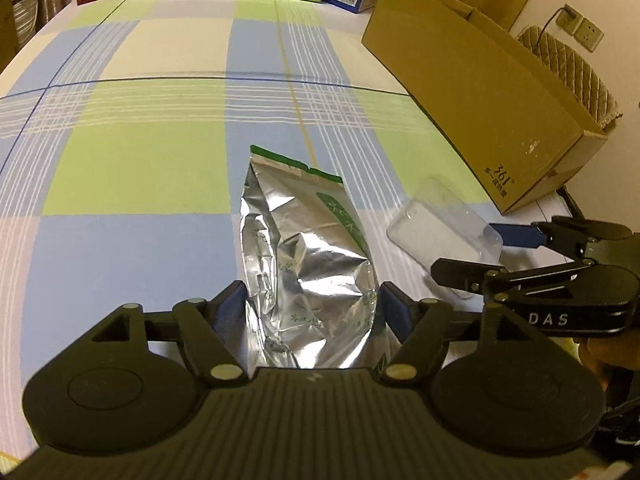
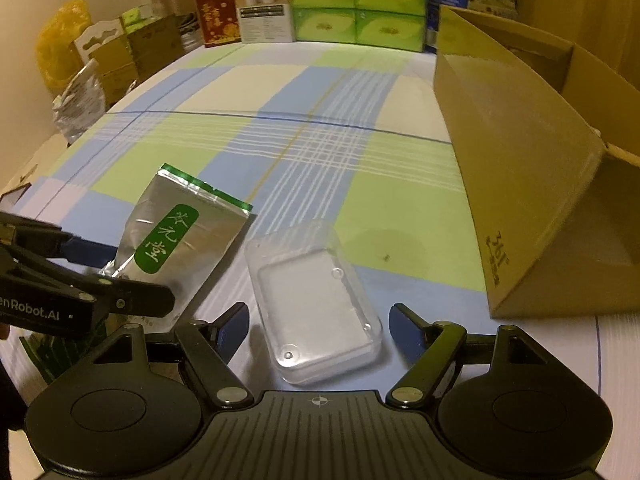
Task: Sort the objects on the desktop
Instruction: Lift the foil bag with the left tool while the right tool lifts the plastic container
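Observation:
A silver foil pouch (image 1: pixel 304 264) with a green label lies on the checked cloth, its lower end between the fingers of my left gripper (image 1: pixel 312 312). The jaws stand wide and reach both sides of the pouch without pressing it. The pouch also shows in the right wrist view (image 2: pixel 176 240). A clear plastic box (image 2: pixel 312 300) lies flat between the open fingers of my right gripper (image 2: pixel 318 328), which do not touch it. The box (image 1: pixel 440 228) and right gripper (image 1: pixel 472 252) also show in the left wrist view. The left gripper (image 2: pixel 80 272) shows at the left of the right wrist view.
A large open cardboard box (image 1: pixel 480 92) stands to the right, also in the right wrist view (image 2: pixel 540 168). Green tissue packs (image 2: pixel 356 12) and other cartons (image 2: pixel 216 12) line the table's far edge. Bags and boxes (image 2: pixel 100 64) sit beyond the left edge.

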